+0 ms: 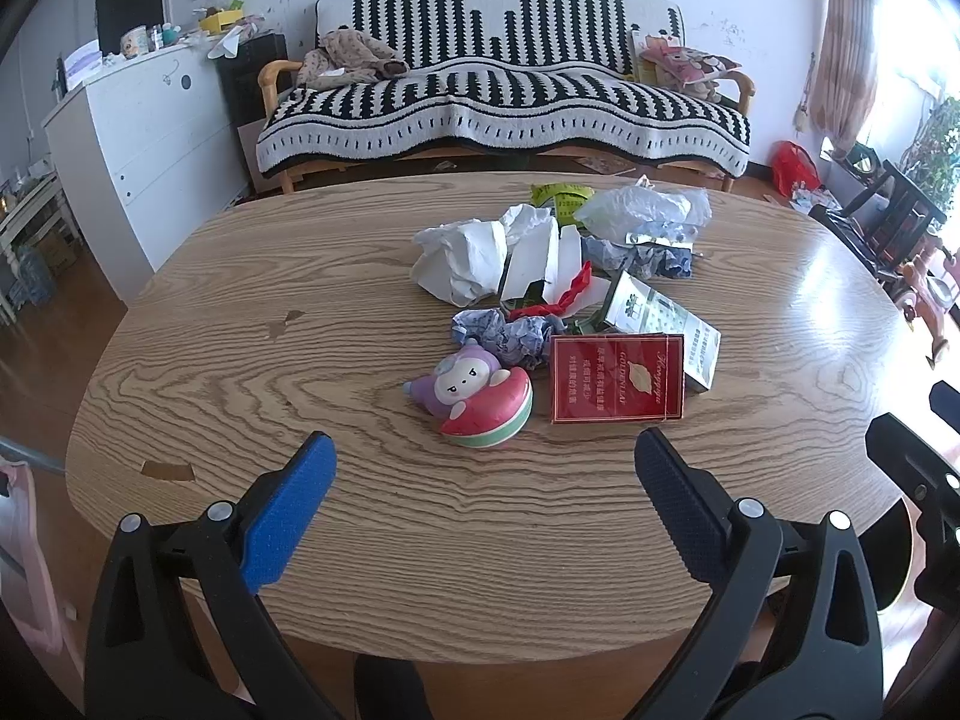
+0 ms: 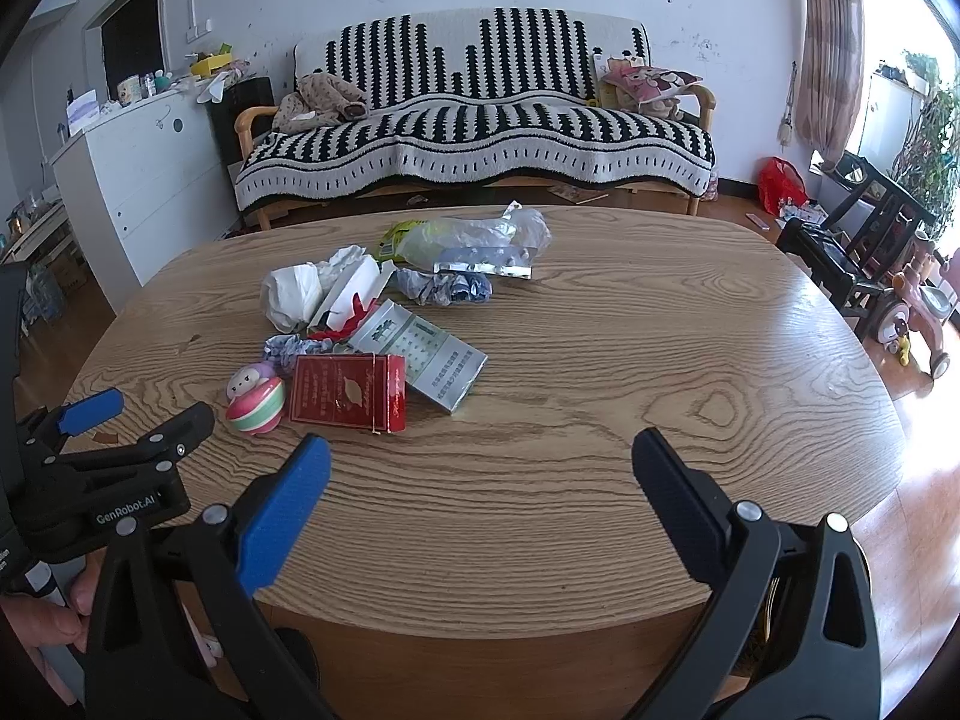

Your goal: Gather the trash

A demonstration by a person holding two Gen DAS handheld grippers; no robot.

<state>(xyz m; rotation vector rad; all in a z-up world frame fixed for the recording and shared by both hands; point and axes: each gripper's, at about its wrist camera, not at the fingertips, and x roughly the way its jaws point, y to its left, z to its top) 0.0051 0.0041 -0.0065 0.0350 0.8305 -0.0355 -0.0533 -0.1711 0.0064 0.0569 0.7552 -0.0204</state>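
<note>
A heap of trash lies mid-table: a flattened red cigarette pack [image 1: 617, 378] [image 2: 348, 391], a silver carton [image 1: 660, 324] [image 2: 420, 360], crumpled white paper [image 1: 462, 258] [image 2: 294, 294], blue-grey crumpled wrappers [image 1: 510, 339] [image 2: 447, 288] and a clear plastic bag [image 1: 642, 210] [image 2: 480, 237]. A watermelon squishy toy [image 1: 474, 396] [image 2: 257, 399] sits at the heap's near edge. My left gripper [image 1: 485, 450] hovers open over the table's near edge, just short of the toy. My right gripper [image 2: 480, 456] is open too, to the right of the pack, with nothing between its fingers.
The oval wooden table [image 1: 300, 360] [image 2: 660, 360] has bare wood right of the heap. The left gripper's body [image 2: 108, 462] shows at the left of the right wrist view, with a hand [image 2: 42, 624] below it. A striped sofa [image 1: 504, 96] stands behind; a white cabinet [image 1: 144, 144] stands left.
</note>
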